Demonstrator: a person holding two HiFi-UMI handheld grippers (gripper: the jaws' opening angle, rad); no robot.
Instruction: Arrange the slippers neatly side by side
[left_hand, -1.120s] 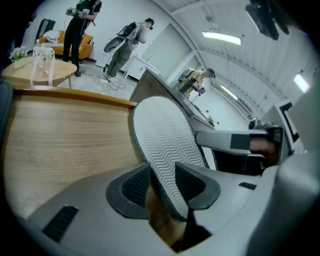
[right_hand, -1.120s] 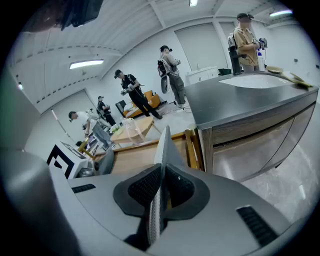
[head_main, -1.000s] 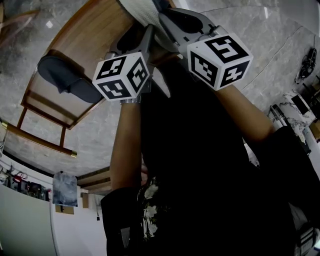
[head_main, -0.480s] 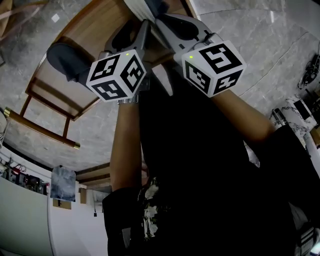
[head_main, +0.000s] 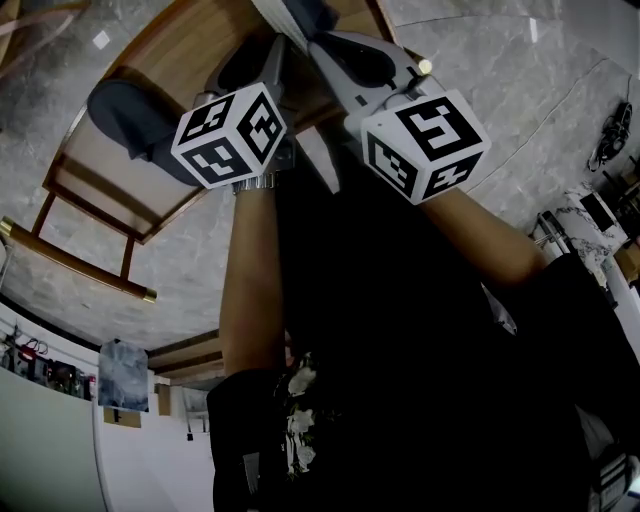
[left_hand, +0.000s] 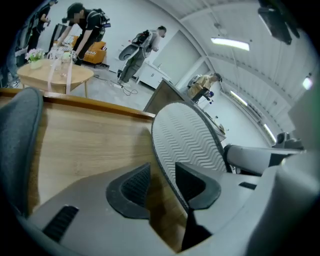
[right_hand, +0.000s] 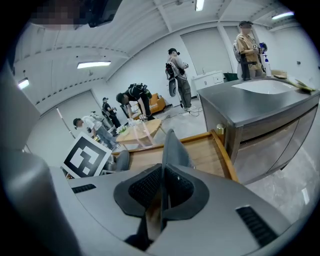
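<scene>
Right gripper: jaws pinch the thin edge of one grey slipper, which stands on edge over the wooden table. Left gripper: jaws spread around that slipper's rim, with a gap at the left pad. Second slipper lies far left on the table. Against a second ago, the left gripper sits higher in the head view and the right lower.

Two slippers: a dark slipper lying on the bench, and a second slipper raised above the bench. Two claws over the bench: left claw and right claw. Five people beyond the bench.
</scene>
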